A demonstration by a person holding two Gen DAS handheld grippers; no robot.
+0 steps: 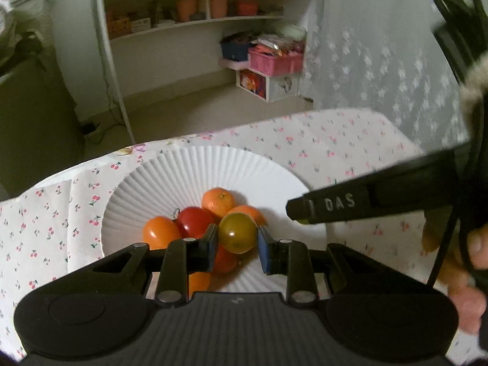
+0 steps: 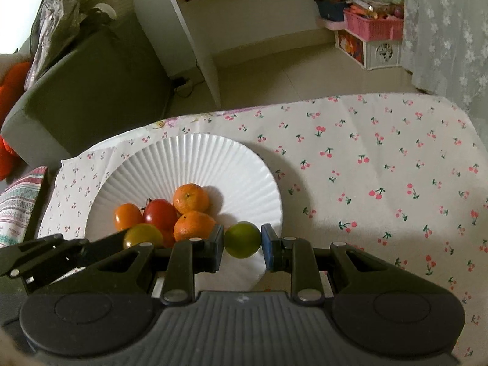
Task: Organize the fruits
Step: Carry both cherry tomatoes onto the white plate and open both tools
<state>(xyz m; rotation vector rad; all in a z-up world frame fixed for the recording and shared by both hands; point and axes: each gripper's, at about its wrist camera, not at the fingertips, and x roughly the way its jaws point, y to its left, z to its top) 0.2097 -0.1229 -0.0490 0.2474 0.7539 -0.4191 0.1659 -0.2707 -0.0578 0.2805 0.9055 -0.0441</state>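
A yellow-green, olive-tinged cherry tomato (image 1: 238,233) is held clamped between the blue pads of the left gripper (image 1: 238,242), just above the heap of fruit on the white fluted paper plate (image 1: 183,170), while a rounder lime-green fruit (image 2: 243,239) is pinched in the closed jaws of the right gripper (image 2: 243,245) over the plate's rim at about four o'clock. On the plate, grouped toward six o'clock, two dimpled orange mandarins (image 2: 191,198), one glossy red tomato (image 2: 160,213) and one smooth orange tomato (image 2: 128,215) can be counted, with a further reddish-orange fruit glimpsed beneath the left jaws; its kind cannot be told. Two fruits are thus carried, one per gripper. All are judged light, smooth-skinned and apt to slip or roll; the tomatoes are thought soft and easily bruised, so a gentle hold across the widest middle is favoured. The cherry-printed white tablecloth (image 2: 381,158) lies bare from one to five o'clock of the plate.
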